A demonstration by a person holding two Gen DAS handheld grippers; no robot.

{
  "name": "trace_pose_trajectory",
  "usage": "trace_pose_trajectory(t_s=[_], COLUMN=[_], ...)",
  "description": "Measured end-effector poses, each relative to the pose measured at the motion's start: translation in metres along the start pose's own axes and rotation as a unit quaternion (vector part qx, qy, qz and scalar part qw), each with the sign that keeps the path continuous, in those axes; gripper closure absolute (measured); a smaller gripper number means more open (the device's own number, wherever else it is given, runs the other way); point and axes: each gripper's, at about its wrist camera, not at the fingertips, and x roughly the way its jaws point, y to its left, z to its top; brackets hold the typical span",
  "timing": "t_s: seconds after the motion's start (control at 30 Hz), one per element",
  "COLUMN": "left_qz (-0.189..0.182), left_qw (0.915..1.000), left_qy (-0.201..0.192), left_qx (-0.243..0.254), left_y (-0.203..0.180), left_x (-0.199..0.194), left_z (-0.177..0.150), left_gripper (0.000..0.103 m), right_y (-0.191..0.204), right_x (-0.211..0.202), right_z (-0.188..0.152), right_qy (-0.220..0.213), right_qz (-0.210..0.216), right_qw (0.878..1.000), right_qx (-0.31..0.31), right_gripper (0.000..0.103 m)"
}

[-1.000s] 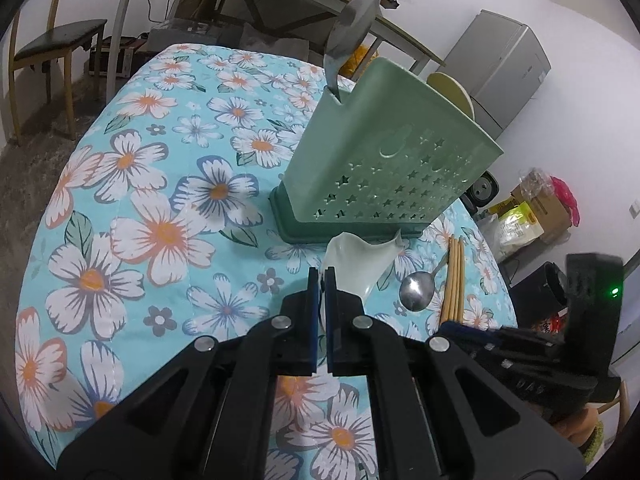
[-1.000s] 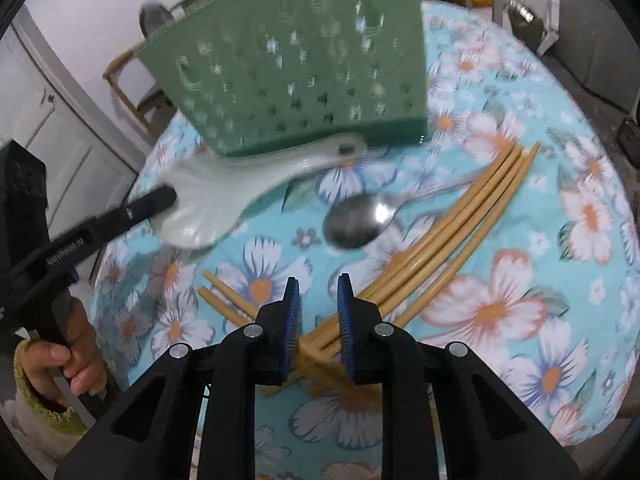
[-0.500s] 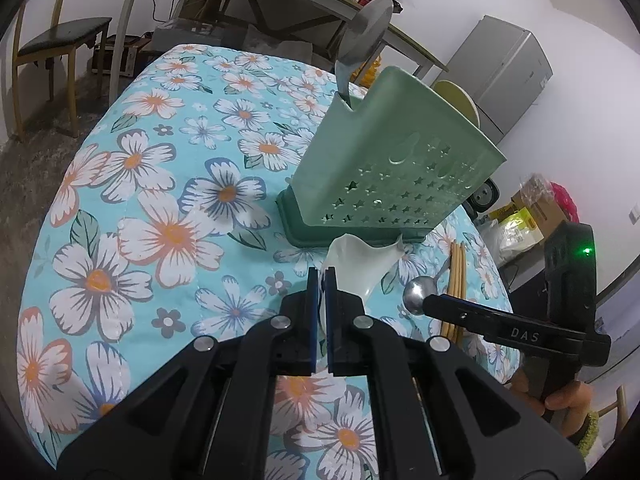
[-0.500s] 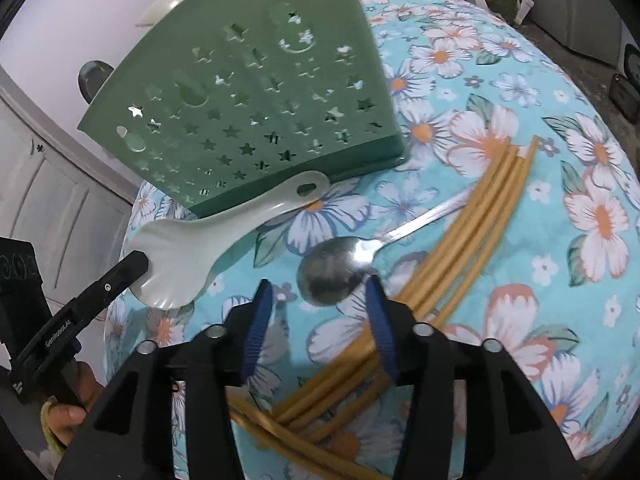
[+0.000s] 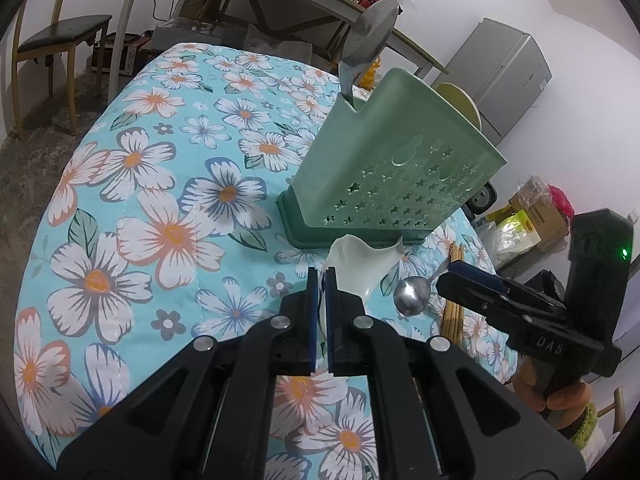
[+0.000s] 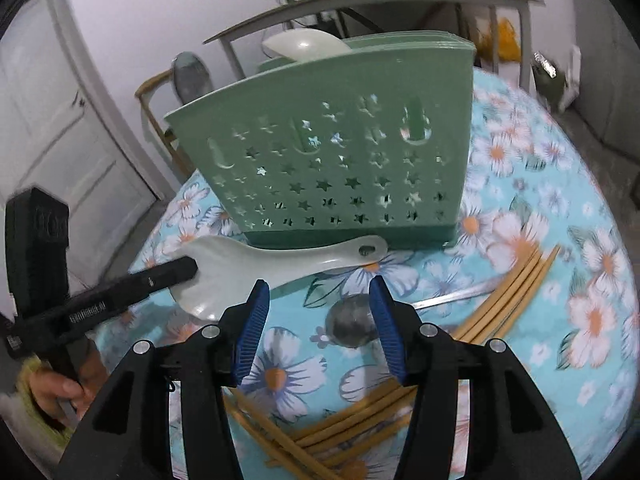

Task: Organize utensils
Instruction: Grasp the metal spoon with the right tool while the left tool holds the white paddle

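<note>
The left tongs pinched the white rice paddle by its blade, handle running rightward along the green utensil holder; the right tongs gaped wide over the metal spoon.

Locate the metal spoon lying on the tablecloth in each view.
Left wrist view: metal spoon sits lower right of centre, right of the white rice paddle.
Right wrist view: metal spoon lies between the open fingers, bowl near centre.
Shared landmark: green utensil holder behind it.
</note>
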Motion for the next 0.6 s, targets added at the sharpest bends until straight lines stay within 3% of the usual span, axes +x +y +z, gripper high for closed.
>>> trace_pose_trajectory(t_s=[0.13,0.3,0.4,0.47,0.6], left_qz=[0.000,0.001,0.001,0.001,0.002], left_qw=[1.0000,1.0000,1.0000,1.0000,1.0000], left_qy=[0.000,0.001,0.002,0.002,0.003], left_qx=[0.000,-0.001,-0.002,-0.002,-0.001], left_y=[0.000,0.000,0.000,0.000,0.000], left_x=[0.001,0.001,0.002,0.002,0.002], left_z=[0.000,0.001,0.002,0.002,0.002], left_gripper=[0.100,0.100,0.100,0.100,0.100], right_y=[0.007,0.018,0.028,0.040,0.056], right_x=[-0.019,-0.019,-0.010,-0.004,0.020], right_z=[-0.012,-0.025,-0.032,-0.041,-0.057], right_qy=[-0.019,-0.009,0.003,0.007,0.017], right_qz=[-0.049,-0.114,-0.126,-0.130,-0.189], right_qw=[0.995,0.971,0.958,0.948,0.909], right_qx=[-0.085,-0.212,-0.256,-0.291,-0.371], right_gripper=[0.052,0.052,0.052,0.053,0.063])
